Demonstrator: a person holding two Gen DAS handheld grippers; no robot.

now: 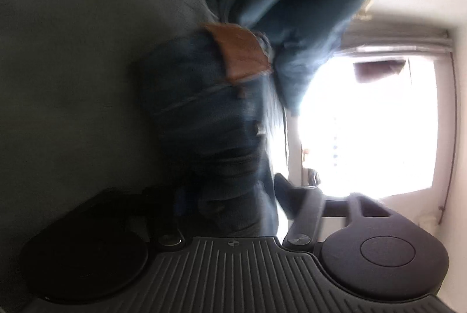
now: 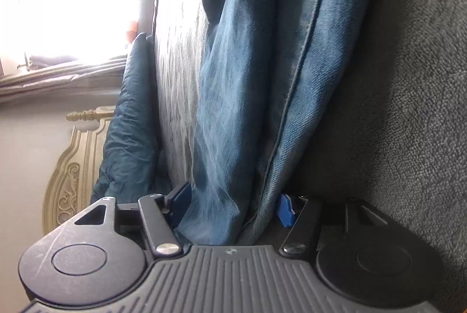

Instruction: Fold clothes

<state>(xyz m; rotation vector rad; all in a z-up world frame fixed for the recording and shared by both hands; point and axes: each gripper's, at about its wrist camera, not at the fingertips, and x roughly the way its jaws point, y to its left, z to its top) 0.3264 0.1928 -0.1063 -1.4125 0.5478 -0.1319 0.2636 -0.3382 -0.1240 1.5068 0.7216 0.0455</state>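
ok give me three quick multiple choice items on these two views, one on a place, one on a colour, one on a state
1. Where does the blue denim jeans leg sit in the right wrist view?
A. between the right gripper's fingers
B. beside the gripper, clear of it
C. on the carved headboard

2. What colour is the leather waistband patch in the left wrist view?
A. white
B. brown
C. green

3. How does the jeans leg lie?
A. rolled into a ball
B. stretched out long over the grey blanket
C. hung on a hanger

Answers: A, denim fills the gap between both fingers; B, the patch is tan brown; B, the seam runs straight away from the gripper.
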